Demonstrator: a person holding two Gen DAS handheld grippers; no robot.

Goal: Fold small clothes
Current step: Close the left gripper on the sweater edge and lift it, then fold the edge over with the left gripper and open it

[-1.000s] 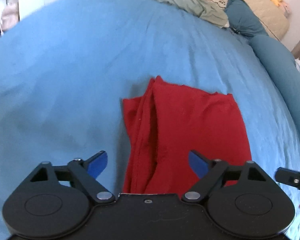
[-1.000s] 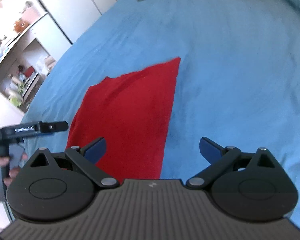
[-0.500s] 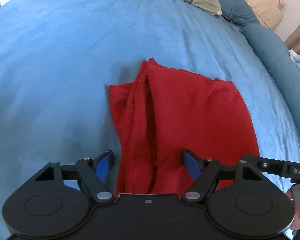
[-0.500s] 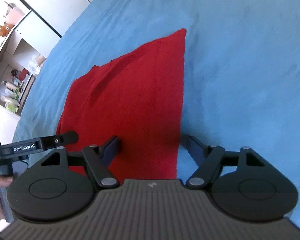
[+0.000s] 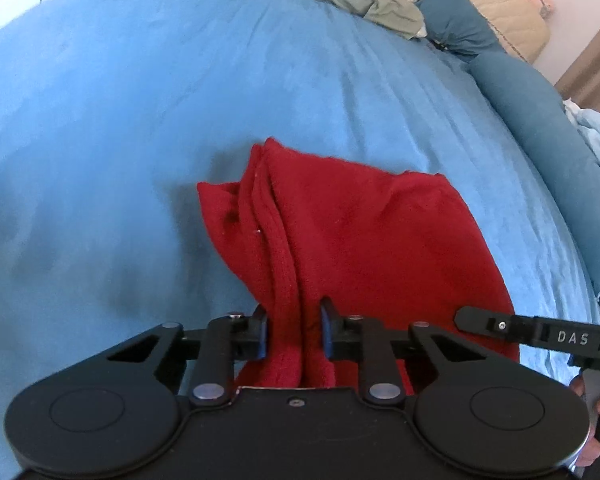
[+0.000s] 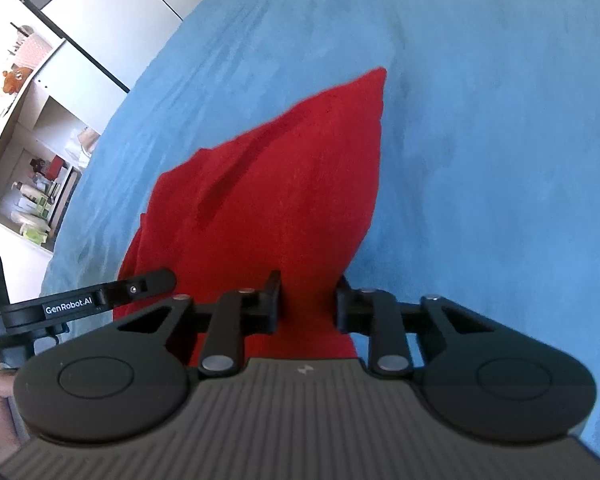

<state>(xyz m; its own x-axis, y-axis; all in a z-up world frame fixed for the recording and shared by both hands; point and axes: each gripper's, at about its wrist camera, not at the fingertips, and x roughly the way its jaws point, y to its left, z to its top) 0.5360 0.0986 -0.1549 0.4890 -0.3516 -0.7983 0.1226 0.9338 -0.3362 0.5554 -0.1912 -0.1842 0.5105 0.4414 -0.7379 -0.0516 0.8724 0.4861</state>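
Left gripper (image 5: 293,334) and right gripper (image 6: 308,304) pinch bunched red garment (image 5: 364,240)

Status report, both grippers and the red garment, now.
Left gripper shut on red garment, near edge. Right gripper shut on same edge. Garment lying on blue bedspread. Nothing in the way.

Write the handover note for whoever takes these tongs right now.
Left tongs: shut on the bunched near-left edge of the red garment.
Right tongs: shut on the garment's near-right corner.
The garment lies partly folded on the blue bedspread, its far end resting flat.
Done: both near corners gripped.
Left: probably lift them together, carry them over to the far edge, lay down, let go and smooth.
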